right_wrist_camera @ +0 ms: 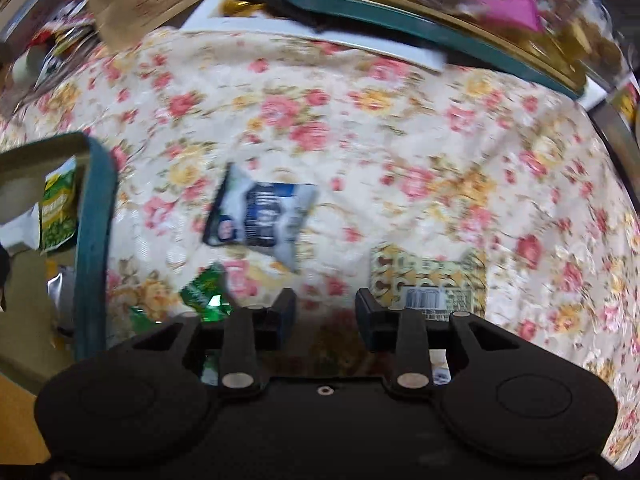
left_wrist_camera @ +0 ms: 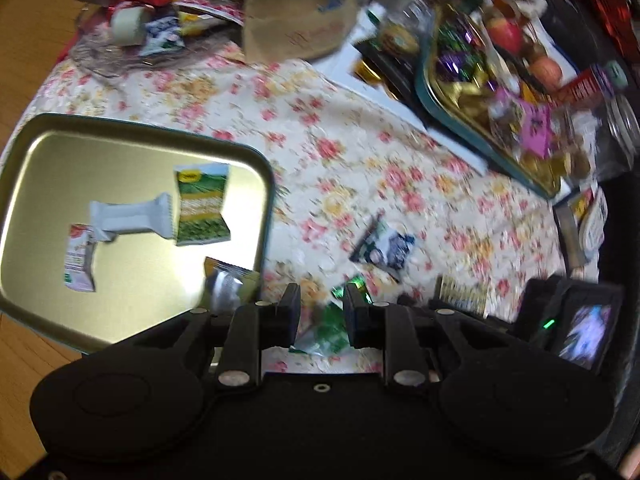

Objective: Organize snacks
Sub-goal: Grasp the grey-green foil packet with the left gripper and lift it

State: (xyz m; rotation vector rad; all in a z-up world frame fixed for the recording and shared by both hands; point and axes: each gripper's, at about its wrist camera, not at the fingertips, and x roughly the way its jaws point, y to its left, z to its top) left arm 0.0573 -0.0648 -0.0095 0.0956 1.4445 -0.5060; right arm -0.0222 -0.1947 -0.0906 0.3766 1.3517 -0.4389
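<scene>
Snacks were seen spread across a floral tablecloth (left_wrist_camera: 360, 168) and partly gathered in a shallow metal tray (left_wrist_camera: 48, 280) at the lower left of the left wrist view. Inside that tray a green packet (left_wrist_camera: 202, 204), a white wrapped bar (left_wrist_camera: 132, 218), a small pale packet (left_wrist_camera: 80, 258) and a silver-and-gold sachet (left_wrist_camera: 228, 280) at the tray's right rim were laid apart from one another. A blue-and-white packet (right_wrist_camera: 260, 216) was found lying on the cloth near the centre of the right wrist view, with a shiny green wrapper (right_wrist_camera: 204, 292) below and to its left and a patterned packet with a barcode (right_wrist_camera: 428, 280) at the lower right. The left gripper (left_wrist_camera: 322, 304) was held over the green wrapper (left_wrist_camera: 328, 328), its jaws parted and nothing pressed between them. The right gripper (right_wrist_camera: 326, 306) was pointed down at bare cloth, its jaws likewise apart and empty. A second, heaped tray (left_wrist_camera: 480, 148) of sweets was seen at the upper right of the left wrist view, beside a brown paper bag (left_wrist_camera: 300, 12). Both views were blurred.
</scene>
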